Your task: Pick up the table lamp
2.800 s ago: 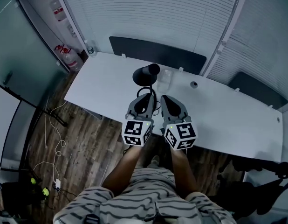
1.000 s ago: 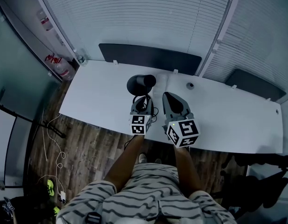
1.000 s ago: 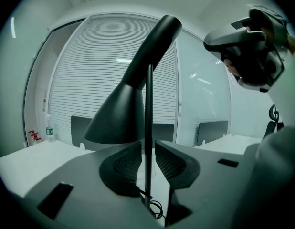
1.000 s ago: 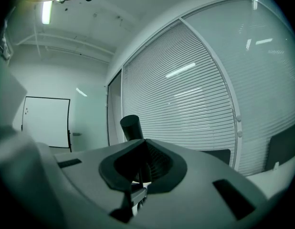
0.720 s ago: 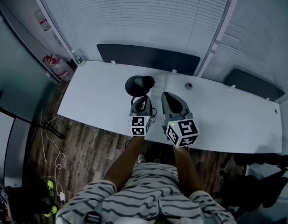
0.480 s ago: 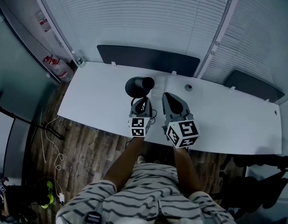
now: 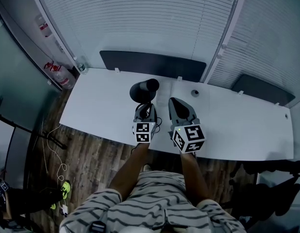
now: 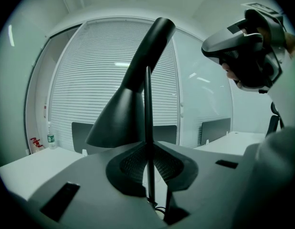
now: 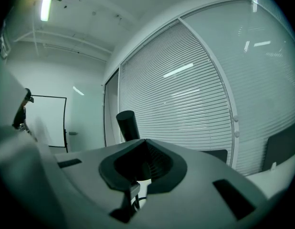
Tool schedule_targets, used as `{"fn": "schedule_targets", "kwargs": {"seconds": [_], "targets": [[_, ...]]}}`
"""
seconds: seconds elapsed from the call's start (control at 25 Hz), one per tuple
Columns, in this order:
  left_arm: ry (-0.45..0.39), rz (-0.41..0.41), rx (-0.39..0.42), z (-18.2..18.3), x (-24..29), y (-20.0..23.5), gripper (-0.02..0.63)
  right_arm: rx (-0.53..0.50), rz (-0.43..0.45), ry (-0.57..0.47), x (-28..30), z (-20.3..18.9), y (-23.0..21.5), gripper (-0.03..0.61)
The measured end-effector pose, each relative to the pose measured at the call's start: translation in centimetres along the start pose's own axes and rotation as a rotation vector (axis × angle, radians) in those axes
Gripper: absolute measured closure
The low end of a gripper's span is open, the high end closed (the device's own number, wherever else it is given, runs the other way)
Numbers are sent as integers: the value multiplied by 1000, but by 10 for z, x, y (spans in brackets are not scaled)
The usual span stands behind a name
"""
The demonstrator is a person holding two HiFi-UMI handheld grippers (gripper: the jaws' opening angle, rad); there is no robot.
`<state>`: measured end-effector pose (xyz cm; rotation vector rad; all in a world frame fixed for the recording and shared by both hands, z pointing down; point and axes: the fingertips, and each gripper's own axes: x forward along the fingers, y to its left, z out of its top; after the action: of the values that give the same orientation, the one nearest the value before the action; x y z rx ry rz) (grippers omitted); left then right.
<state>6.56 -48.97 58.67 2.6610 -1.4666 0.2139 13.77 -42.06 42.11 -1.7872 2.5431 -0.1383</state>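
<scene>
The black table lamp stands on the white table (image 7: 101,106), its cone shade (image 7: 144,90) just beyond my left gripper (image 7: 148,107). In the left gripper view the lamp's thin black stem (image 8: 147,109) runs straight up between the jaws of the left gripper (image 8: 148,152), which are shut on it, and the shade (image 8: 123,118) leans up and right above them. My right gripper (image 7: 174,102) hovers beside it to the right, shut with nothing held. In the right gripper view, past the right gripper (image 9: 145,149), the shade's round top (image 9: 127,125) shows to the left.
A black cable (image 7: 160,119) coils by the lamp's foot. Dark divider panels (image 7: 152,63) stand along the table's back edge below the window blinds. A round grommet (image 7: 194,93) sits in the table. A bottle (image 7: 81,65) and red extinguishers (image 7: 54,69) stand at left over wooden floor.
Since 2.8 s ago the left gripper has dropped lower, away from the head camera, towards the lamp's stem. Over the last second the grippers and lamp have hardly moved.
</scene>
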Motion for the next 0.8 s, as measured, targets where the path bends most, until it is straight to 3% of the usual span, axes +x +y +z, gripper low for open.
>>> {"fn": "schedule_targets", "kwargs": {"seconds": [0.8], "targets": [[-34, -25, -41, 55, -29, -5, 577, 12, 7, -1, 3, 0, 7, 567]]}}
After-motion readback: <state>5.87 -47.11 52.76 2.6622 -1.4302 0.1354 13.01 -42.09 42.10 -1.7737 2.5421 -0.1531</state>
